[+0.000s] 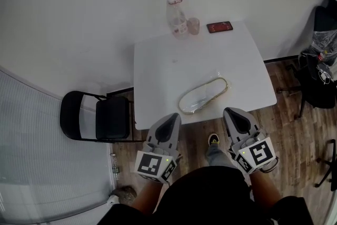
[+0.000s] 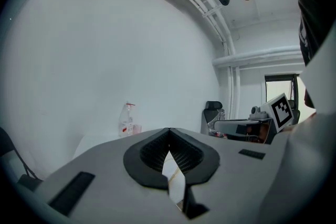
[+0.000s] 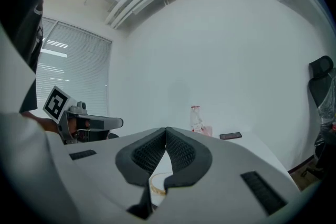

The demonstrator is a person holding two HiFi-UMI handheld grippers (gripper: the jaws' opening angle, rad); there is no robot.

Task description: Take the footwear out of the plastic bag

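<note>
White table [image 1: 158, 68] bears the clear plastic bag [image 1: 210, 90] with the footwear [image 1: 196, 101] inside, near its front edge. Only the head view shows it whole; the right gripper view catches a gold-rimmed sliver under its jaws. Left gripper [image 1: 169, 118] and right gripper [image 1: 235, 113] hang just short of the bag, jaws pressed together on nothing.

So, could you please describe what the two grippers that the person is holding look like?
Both the left gripper and the right gripper have smooth, light grey shells tapering to a rounded tip, with black ribbed pads inside. Each carries a white cube with black square markers and a small green light. The person wears black clothes.
</note>
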